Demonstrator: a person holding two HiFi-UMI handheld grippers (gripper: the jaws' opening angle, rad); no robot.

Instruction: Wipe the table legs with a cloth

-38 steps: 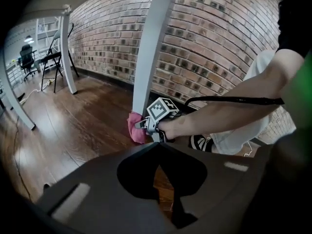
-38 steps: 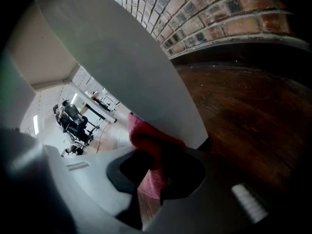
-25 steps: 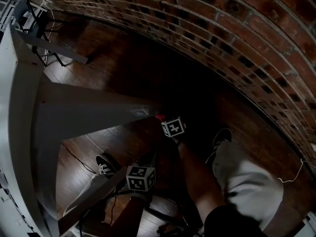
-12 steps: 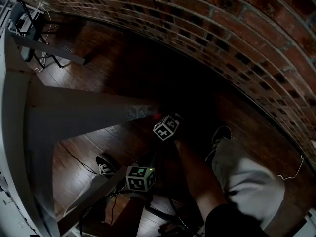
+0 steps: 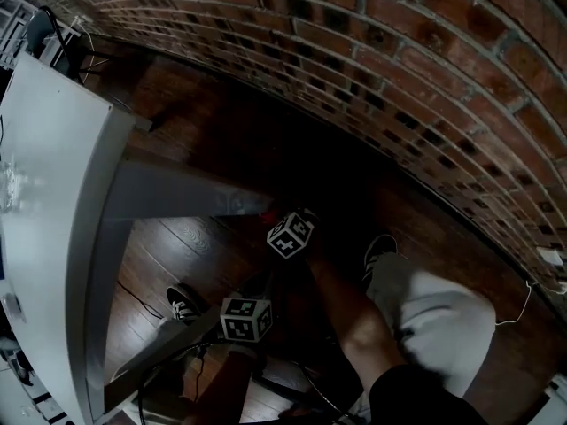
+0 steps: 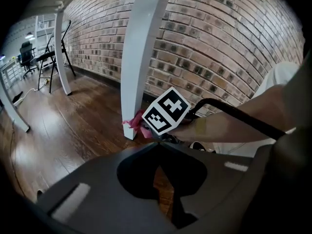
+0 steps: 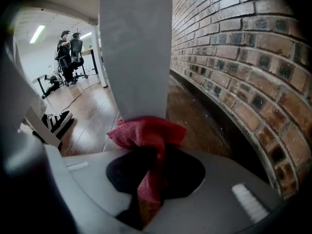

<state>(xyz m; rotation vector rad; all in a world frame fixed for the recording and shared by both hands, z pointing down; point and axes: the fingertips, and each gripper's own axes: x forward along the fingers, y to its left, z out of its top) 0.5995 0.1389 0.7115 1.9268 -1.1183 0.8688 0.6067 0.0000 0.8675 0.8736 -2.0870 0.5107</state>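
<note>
As the right hand-held gripper [image 7: 150,179], clenched on the red cloth [image 7: 146,133], has edged closer against the foot of the white table leg [image 7: 136,48], this leg's lowest stretch looks nearly wiped. The left hand-held gripper [image 6: 158,150] hangs back, jaws together and empty.

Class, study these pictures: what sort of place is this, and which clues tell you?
Probably an open office or studio. A brick wall runs along a dark wooden floor, a white table leg stands beside it, and an office chair stands farther back.
</note>
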